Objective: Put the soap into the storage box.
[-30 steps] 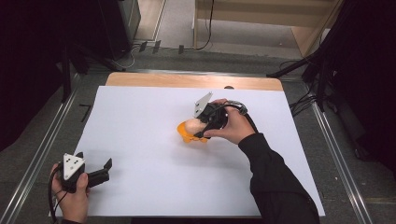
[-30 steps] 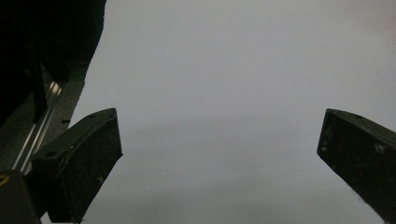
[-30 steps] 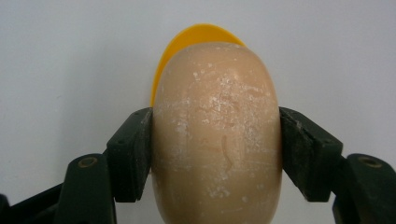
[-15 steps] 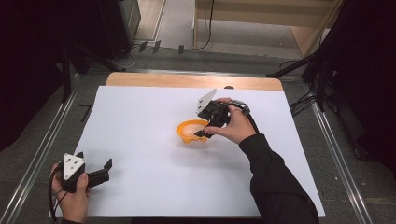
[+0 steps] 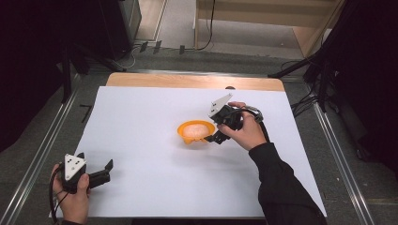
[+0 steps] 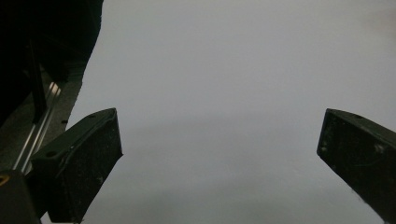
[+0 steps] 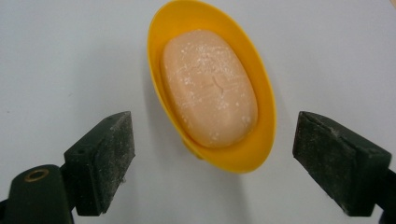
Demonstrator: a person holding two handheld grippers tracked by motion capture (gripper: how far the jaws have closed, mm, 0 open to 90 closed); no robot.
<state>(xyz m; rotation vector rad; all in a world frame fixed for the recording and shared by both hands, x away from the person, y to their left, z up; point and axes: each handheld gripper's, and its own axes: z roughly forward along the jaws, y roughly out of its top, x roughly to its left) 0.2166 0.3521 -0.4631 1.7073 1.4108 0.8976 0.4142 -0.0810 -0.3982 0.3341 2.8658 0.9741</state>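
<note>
Resting spot of the soap: a peach-coloured soap bar (image 7: 209,88) lies in a yellow oval dish (image 7: 261,93), lengthwise along it, its near end against the dish's near rim.
Dish on the table: in the high view the dish (image 5: 187,138) stands near the middle of the white table sheet (image 5: 141,117), slightly toward 3 o'clock of centre.
Right gripper: the right gripper (image 5: 212,138) sits just beside the dish at the dish's 3 o'clock, held in the person's right hand (image 5: 246,133).
Right jaws: released; they have just been opening, and in the right gripper view they stand wide at 8 and 4 o'clock of the dish, with the dish's near end between their lines but neither pad touching it.
Left gripper: the left gripper (image 5: 107,169) is held in the left hand (image 5: 75,197) at the sheet's 7 o'clock corner, well apart from the dish.
Left jaws: released, spread wide over bare white sheet (image 6: 224,93), nothing between them.
Table edge: a wooden strip (image 5: 192,80) shows at the sheet's 12 o'clock side.
</note>
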